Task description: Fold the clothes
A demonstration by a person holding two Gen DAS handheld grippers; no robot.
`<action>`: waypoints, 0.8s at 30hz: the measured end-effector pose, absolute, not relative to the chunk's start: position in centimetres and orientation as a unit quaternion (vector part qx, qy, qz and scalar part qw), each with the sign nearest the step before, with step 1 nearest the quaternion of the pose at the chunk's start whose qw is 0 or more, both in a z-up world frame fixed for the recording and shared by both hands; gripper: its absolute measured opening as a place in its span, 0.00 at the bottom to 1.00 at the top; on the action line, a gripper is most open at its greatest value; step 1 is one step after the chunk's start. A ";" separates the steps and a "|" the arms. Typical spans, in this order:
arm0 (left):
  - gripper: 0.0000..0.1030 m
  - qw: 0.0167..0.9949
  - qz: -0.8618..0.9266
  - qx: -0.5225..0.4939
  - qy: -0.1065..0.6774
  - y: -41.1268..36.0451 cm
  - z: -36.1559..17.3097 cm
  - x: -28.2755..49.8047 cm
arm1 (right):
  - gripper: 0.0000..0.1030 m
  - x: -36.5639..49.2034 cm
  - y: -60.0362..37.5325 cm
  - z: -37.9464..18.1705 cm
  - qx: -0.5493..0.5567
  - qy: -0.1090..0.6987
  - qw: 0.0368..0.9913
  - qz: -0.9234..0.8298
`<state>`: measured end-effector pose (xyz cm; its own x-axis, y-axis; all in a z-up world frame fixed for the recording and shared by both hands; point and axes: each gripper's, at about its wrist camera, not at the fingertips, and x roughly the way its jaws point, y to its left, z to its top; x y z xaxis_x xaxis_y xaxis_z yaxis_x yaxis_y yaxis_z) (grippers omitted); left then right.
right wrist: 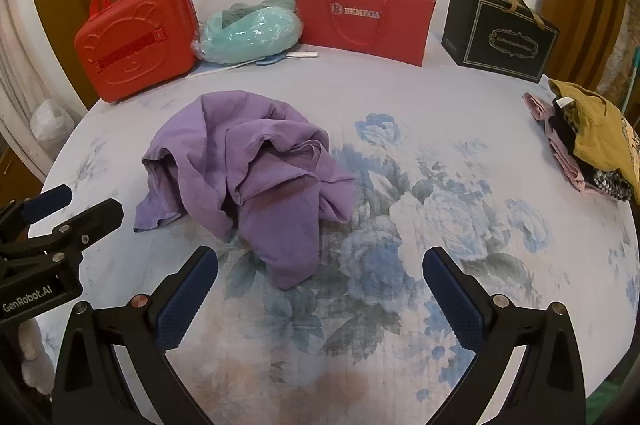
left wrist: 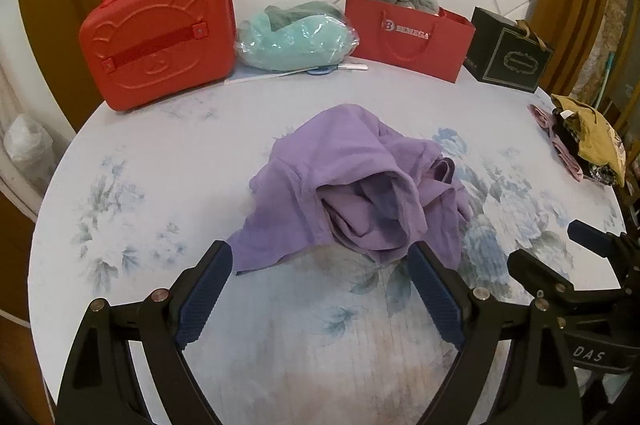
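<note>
Crumpled purple cotton garment (left wrist: pixel 352 185) heaped mid-frame on floral blue-and-white bed sheet (left wrist: pixel 140 205), unfolded. Left gripper (left wrist: pixel 320 289) spread wide, empty, hovering just short of garment's near edge at lower centre. Right gripper (right wrist: pixel 320 289) also spread, empty, garment up-left of it. Along top: red hard-shell bear case (left wrist: pixel 156 33), red paper bag (left wrist: pixel 408 37), black gift bag (left wrist: pixel 508 57). Stacked clothes pile (right wrist: pixel 592 141) at right edge.
</note>
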<state>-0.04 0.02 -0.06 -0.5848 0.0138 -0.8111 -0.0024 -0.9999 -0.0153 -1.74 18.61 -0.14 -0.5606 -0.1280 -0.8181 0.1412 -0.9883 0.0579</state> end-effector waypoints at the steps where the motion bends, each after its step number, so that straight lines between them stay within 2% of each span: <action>1: 0.87 0.003 0.889 -0.458 -0.006 0.0 -0.1 -0.1 | 1.00 -1.8 18.6 -0.1 0.463 0.007 0.077 -0.883; 24: 0.88 -0.007 0.885 -0.464 -0.021 -0.8 -0.9 -0.3 | 1.00 -1.5 18.5 -0.4 0.461 0.008 0.077 -0.884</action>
<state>-0.29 -0.81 -0.94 -0.5686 0.0071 -0.8226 0.0326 -0.9990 -0.0312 -1.48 18.47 -0.40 -0.5638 -0.1290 -0.8158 0.1440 -0.9879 0.0567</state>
